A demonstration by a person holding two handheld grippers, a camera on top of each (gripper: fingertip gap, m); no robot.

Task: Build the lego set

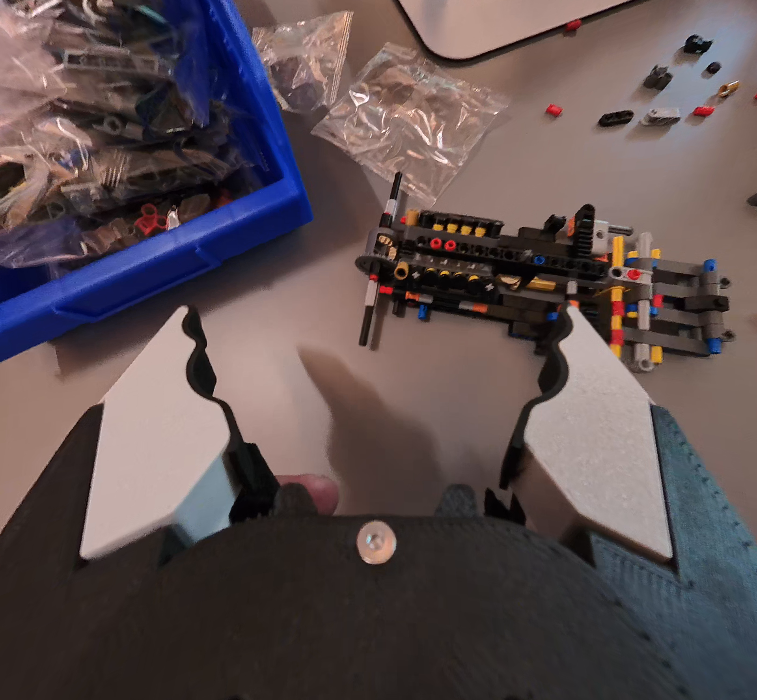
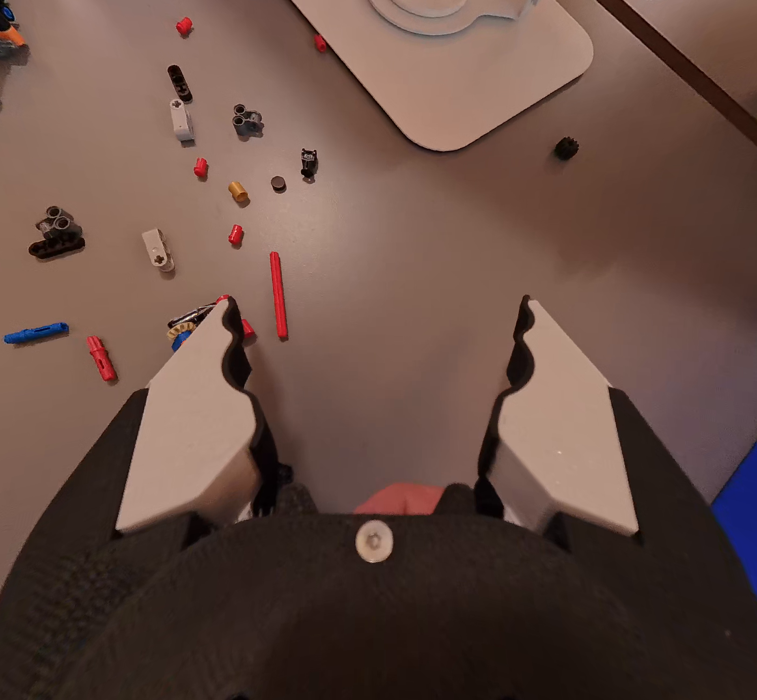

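A partly built lego chassis (image 1: 512, 270), black and grey with yellow, red and blue pins, lies on the grey table just beyond my left gripper (image 1: 379, 311). That gripper is open and empty; its right fingertip overlaps the model's near edge. My right gripper (image 2: 379, 303) is open and empty above bare table. A long red axle (image 2: 278, 295) lies just left of its gap. Loose pieces lie to the left: a gold bush (image 2: 238, 191), a blue pin (image 2: 36, 333), a red pin (image 2: 101, 358), grey connectors (image 2: 181, 120). A small gear assembly (image 2: 184, 326) is partly hidden behind the left finger.
A blue bin (image 1: 172, 254) full of bagged parts stands at the left. Two clear bags (image 1: 409, 123) lie beside it. A white stand base (image 2: 430, 49) sits at the back, also in the left wrist view (image 1: 512, 4). A black gear (image 2: 566, 147) lies apart at right. The table edge (image 2: 655, 41) runs at far right. The gold bush (image 2: 238, 191) is about 7 cm from my right fingertips. My left wrist view (image 1: 732, 85) looks at it from another angle. From my right tips it is roughly 7 cm to the red pin (image 2: 101, 358); from my left, 25 cm.
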